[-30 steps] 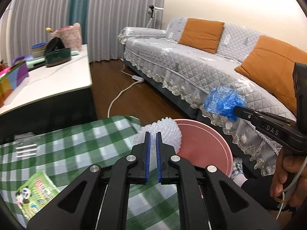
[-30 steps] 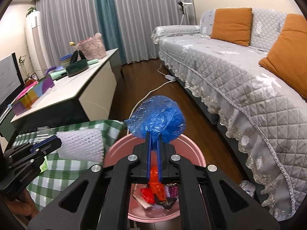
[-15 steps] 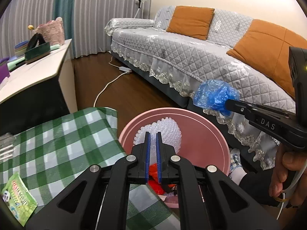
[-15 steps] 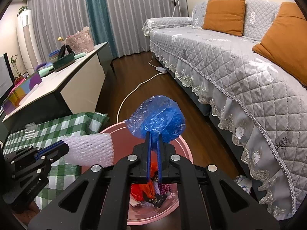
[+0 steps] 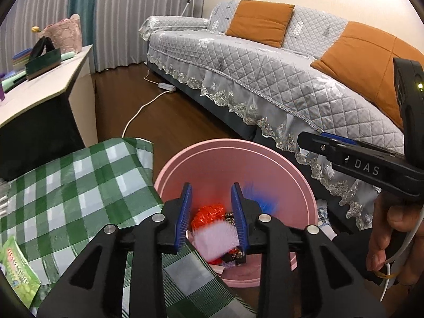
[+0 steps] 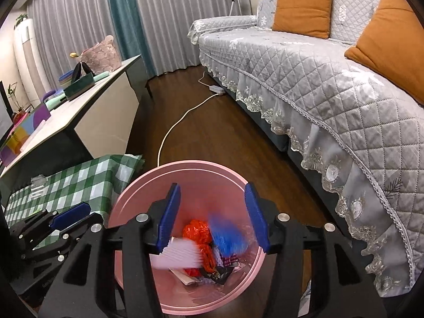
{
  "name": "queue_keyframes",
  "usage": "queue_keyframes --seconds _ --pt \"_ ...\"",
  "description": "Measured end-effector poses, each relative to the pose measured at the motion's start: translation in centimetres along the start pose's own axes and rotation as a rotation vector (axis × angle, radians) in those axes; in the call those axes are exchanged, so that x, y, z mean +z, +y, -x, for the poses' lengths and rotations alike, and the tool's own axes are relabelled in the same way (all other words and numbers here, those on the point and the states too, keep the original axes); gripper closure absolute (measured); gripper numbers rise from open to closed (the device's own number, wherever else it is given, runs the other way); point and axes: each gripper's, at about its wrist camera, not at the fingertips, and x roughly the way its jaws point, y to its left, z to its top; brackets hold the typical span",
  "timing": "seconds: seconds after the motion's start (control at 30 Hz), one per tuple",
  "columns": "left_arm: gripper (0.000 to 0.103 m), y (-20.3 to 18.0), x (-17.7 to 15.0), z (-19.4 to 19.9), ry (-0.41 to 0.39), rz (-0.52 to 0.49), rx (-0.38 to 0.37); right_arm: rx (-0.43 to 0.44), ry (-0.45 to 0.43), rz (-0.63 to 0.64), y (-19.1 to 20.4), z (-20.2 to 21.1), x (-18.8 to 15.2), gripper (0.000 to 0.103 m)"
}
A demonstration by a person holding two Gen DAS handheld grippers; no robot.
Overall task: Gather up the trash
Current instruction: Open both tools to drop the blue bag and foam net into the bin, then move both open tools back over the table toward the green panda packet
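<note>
I hold both grippers over a pink bin (image 6: 182,169) standing on the dark wood floor between a green checked tablecloth (image 5: 66,185) and a grey quilted sofa (image 6: 318,74). My left gripper (image 5: 210,213) has its jaws spread wide and grips nothing; my right gripper (image 6: 213,218) is likewise wide apart and empty. Below them, inside the bin, a white foam net sleeve (image 6: 180,257) and a crumpled blue plastic bag (image 6: 225,235) show as streaked blurs, apparently dropping onto red wrappers (image 6: 196,229) and other scraps. I judge both pieces very light, soft and springy, easy to crush, best pinched at any fold. On the cloth's near corner lies a green snack packet (image 5: 18,273), thin and probably slippery; I would take it by an edge. It is cut off by the frame. The bin's bottom is partly hidden by my fingers, and the dark scraps there are too jumbled to name.
</note>
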Motion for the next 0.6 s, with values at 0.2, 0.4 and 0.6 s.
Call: queue_keyframes --seconds 0.2,0.4,0.6 --pt "0.072 1.0 0.4 2.3 -0.029 0.008 0.023 0.024 -0.020 0.005 1.6 1.4 0.4 0.052" --pt "0.072 3.3 0.7 6.1 -0.079 0.031 0.072 0.065 -0.049 0.031 4.8 3.1 1.0 0.052" --pt "0.072 6.6 0.1 9.9 -0.112 0.064 0.133 0.131 -0.062 0.082 9.8 4.1 0.8 0.052"
